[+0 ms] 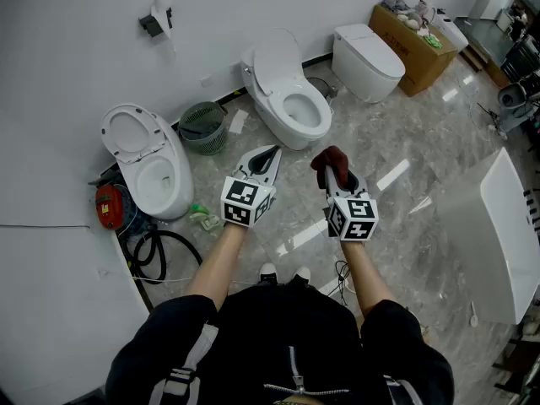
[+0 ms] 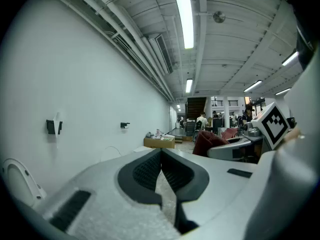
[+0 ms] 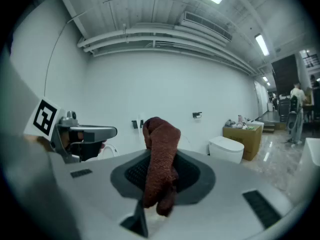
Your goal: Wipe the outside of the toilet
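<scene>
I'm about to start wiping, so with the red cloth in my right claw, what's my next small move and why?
Probably lower the right claw toward the outer bowl of the middle toilet, straight ahead: the cloth is clamped in its jaws, but it is held in the air, touching no toilet.

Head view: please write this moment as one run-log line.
left hand-held gripper: shut, empty | right hand-held gripper: shut on dark red cloth | middle toilet: lid up, not touched | wiping: not begun
</scene>
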